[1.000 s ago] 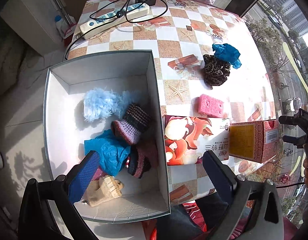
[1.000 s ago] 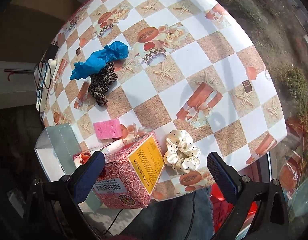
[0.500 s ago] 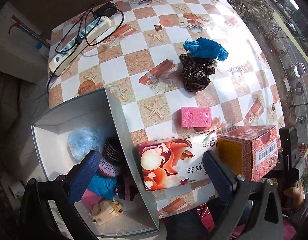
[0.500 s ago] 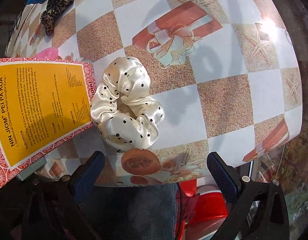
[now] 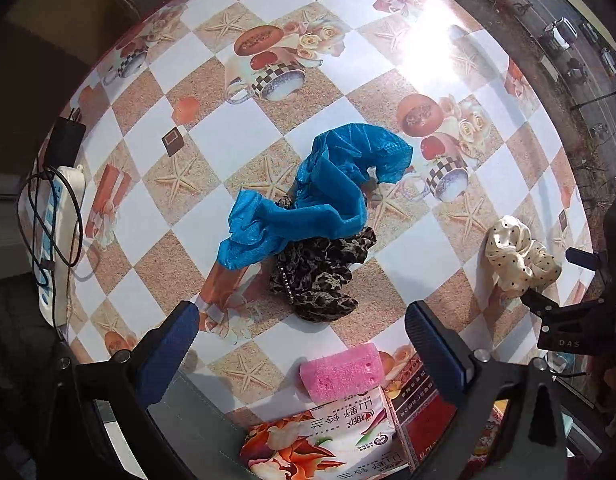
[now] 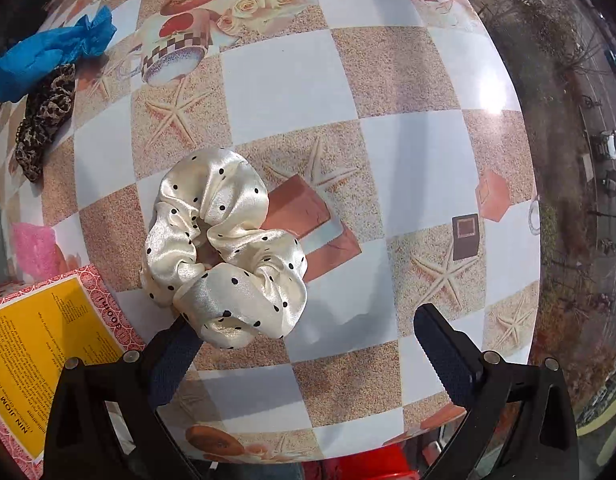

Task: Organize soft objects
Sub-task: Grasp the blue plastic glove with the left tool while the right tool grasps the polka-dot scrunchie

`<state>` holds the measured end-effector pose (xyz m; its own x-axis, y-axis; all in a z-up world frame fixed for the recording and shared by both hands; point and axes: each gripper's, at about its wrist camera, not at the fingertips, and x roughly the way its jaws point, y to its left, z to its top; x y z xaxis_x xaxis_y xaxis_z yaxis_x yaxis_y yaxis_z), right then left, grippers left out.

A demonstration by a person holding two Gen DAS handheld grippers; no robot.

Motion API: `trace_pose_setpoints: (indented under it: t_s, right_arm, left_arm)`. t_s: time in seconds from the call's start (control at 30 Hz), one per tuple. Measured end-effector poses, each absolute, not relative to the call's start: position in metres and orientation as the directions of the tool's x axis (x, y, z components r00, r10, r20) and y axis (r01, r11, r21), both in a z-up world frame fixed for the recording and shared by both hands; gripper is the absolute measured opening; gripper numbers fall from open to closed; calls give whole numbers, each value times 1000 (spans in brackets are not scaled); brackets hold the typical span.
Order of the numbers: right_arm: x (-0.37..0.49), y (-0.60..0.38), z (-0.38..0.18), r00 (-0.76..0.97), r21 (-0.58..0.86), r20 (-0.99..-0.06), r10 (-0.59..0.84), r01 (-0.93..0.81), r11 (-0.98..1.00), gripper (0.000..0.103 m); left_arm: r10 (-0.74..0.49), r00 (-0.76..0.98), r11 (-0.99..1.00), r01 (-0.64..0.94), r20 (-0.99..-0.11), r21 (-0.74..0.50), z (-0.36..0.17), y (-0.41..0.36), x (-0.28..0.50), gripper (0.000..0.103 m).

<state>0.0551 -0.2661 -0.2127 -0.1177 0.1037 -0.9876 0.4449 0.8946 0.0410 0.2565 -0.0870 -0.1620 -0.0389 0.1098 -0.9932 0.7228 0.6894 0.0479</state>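
Left wrist view: the left tongs [image 5: 299, 346] stand wide open above the desk [image 5: 267, 120], holding nothing, their blue pads framing a leopard-print scrunchie [image 5: 320, 276] that lies flat on the checked cover; a crumpled blue plastic glove [image 5: 316, 196] overlaps the scrunchie's far edge; a pink sponge [image 5: 342, 372] lies nearer the camera, just beside a floral tissue pack [image 5: 320, 440] and a red carton [image 5: 424, 428]; a white power strip [image 5: 53, 236] with a black cable rests at the left edge of the desk; the cream polka-dot scrunchie [image 5: 520, 256] sits at the right rim, with the right tongs' black frame just beside it. Right wrist view: the right tongs [image 6: 308, 344] are likewise spread open and grip nothing; the cream polka-dot scrunchie [image 6: 223, 248] lies on the desk [image 6: 388, 80], its near edge covering the tip of the left-hand finger [image 6: 171, 364], while the other finger stands apart from it; the red carton's yellow label [image 6: 43, 356] shows at lower left, with the pink sponge [image 6: 33, 248], leopard-print scrunchie [image 6: 43, 116] and blue plastic glove [image 6: 51, 56] along the left margin
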Motion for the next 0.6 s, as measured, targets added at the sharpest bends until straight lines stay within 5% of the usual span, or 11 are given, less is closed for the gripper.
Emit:
trace_pose_setpoints:
  t_s: [0.2,0.33,0.6]
  right_arm:
    - [62,-279,-200,-88,94,-984,152,466,880,103]
    - [69,-273,-190,-56,112,-986,154,460,881,103]
    - [127,-246,-205,-74,95,-989,130,363,927,103]
  left_arm:
    - [176,98,810,551,-979,201,-190,-84,314,103]
    - [93,25,928,361,-995,95,-181,-40,353,103]
    - [64,29,908,414,-998,70,-189,-56,352,103]
